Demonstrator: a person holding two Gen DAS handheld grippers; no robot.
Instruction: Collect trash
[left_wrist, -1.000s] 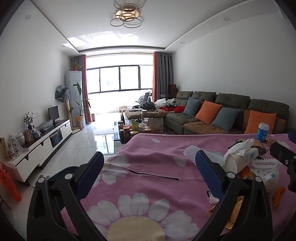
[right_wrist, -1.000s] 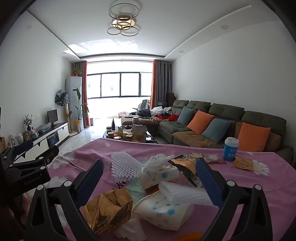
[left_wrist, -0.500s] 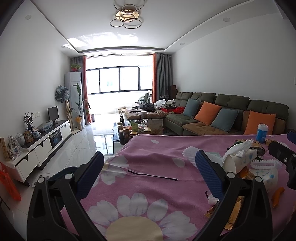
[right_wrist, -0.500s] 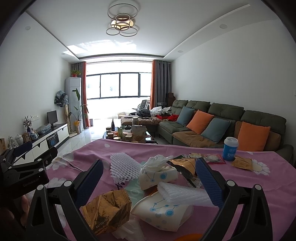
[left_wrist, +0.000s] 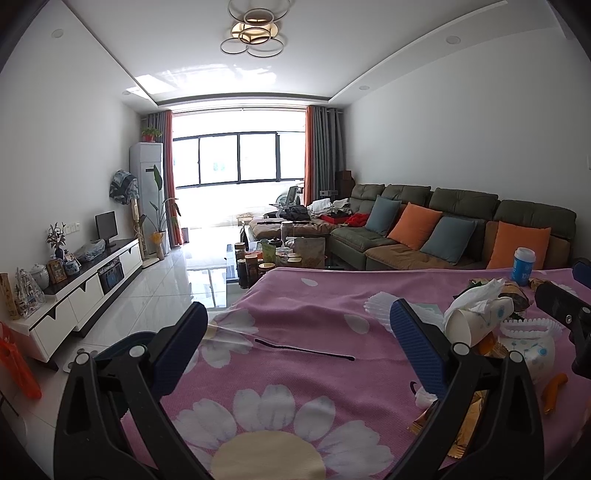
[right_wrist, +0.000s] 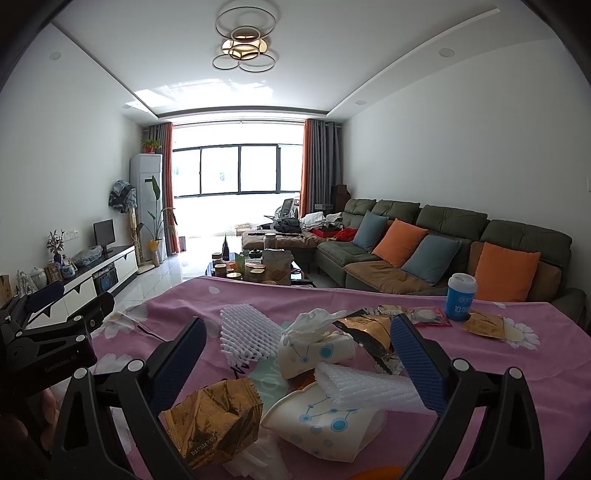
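Living room; bench (right_wrist: 461, 369) under a pink flowered cloth, trash heaped at its near right. Right tongs (right_wrist: 297, 360) spread wide, empty, straddling paper cups (right_wrist: 325, 417), foam netting (right_wrist: 245, 334) and gold wrapper (right_wrist: 214, 421). Left tongs (left_wrist: 295, 347) likewise wide, empty, over bare cloth. Risk: closing on the loose pile may crush a cup or scatter light wrappers.
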